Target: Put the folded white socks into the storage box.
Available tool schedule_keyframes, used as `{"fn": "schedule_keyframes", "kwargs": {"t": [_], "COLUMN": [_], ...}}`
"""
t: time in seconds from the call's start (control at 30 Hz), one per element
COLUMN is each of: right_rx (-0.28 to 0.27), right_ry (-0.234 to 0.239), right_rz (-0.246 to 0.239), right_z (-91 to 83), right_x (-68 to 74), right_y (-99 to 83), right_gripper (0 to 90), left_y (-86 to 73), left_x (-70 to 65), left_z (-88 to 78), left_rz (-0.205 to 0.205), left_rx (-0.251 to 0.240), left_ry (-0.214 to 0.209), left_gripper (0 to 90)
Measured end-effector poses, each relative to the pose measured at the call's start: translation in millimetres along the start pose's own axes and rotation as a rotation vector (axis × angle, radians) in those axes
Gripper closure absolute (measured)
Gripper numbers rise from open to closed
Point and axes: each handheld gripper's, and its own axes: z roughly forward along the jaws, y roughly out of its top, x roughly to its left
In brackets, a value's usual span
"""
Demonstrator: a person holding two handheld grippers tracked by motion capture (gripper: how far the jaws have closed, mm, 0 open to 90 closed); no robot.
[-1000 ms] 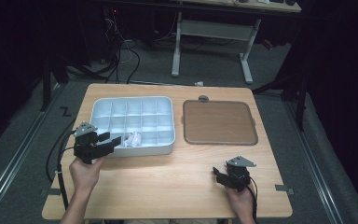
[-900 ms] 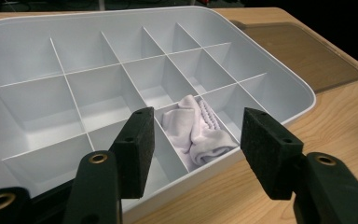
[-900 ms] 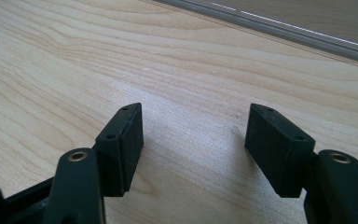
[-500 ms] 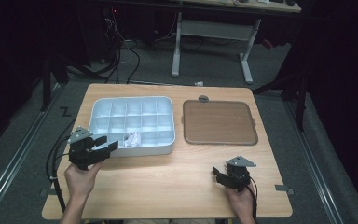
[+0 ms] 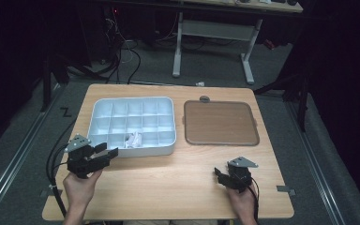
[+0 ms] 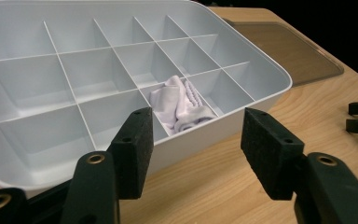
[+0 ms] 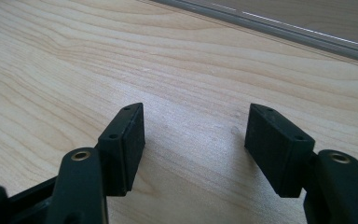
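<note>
- A white tray (image 5: 104,123) with many compartments sits on the left half of the worktop (image 5: 168,178). A brown lid (image 5: 220,123) lies flat just beside it on the right, apart from it.
- A small white cloth (image 6: 182,103) lies crumpled in one compartment of the tray's near row, about mid-row. It shows in the high view (image 5: 133,139) as a pale lump. All other compartments appear bare.
- The left claw (image 6: 205,140) hovers just off the tray's near wall, aimed toward the cloth. Its jaws stand well apart and hold nothing.
- The right claw (image 7: 196,140) is low over bare worktop near the front right, well apart from tray and lid. Its jaws are likewise apart and empty. In the high view it sits at (image 5: 221,177).
- Handling judgement, cloth: looks light, soft and limp, with a ribbed or beaded edge. It should compress under the pads and is unlikely to slip or break. It will probably drape and may snag on the dividers when lifted.
- Hold point, cloth: the raised fold at the top of the bundle, pinched from above, since the compartment walls leave little room at the sides.
- Handling judgement, tray: thin rigid plastic, probably light, so it may slide on the worktop if pushed.
</note>
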Motion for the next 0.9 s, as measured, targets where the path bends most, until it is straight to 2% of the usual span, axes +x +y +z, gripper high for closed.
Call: {"fn": "schedule_keyframes", "kwargs": {"t": [0.43,0.53,0.6,0.67,0.9], "right_rx": [0.0,0.0,0.0,0.0,0.0], "right_ry": [-0.004,-0.003,-0.004,-0.004,-0.004], "right_rz": [-0.003,-0.003,-0.003,-0.003,-0.003], "right_z": [0.1,0.1,0.1,0.1,0.1], "right_x": [0.5,0.5,0.4,0.5,0.5], "right_y": [0.0,0.0,0.0,0.0,0.0], "right_gripper": [38.0,38.0,38.0,38.0,37.8], "left_y": [-13.8,-15.9,-16.9,-17.7,-25.1], "left_x": [0.8,0.3,-1.1,-2.4,-2.4], "left_z": [-7.5,-7.8,-9.7,-12.1,-12.4], "left_rz": [-0.01,-0.01,-0.008,0.012,0.006], "left_rx": [0.011,0.018,0.0,-0.022,-0.004], "left_ry": [-0.001,0.0,-0.011,-0.016,-0.018], "left_gripper": [44.0,46.3,47.5,49.4,48.8]}}
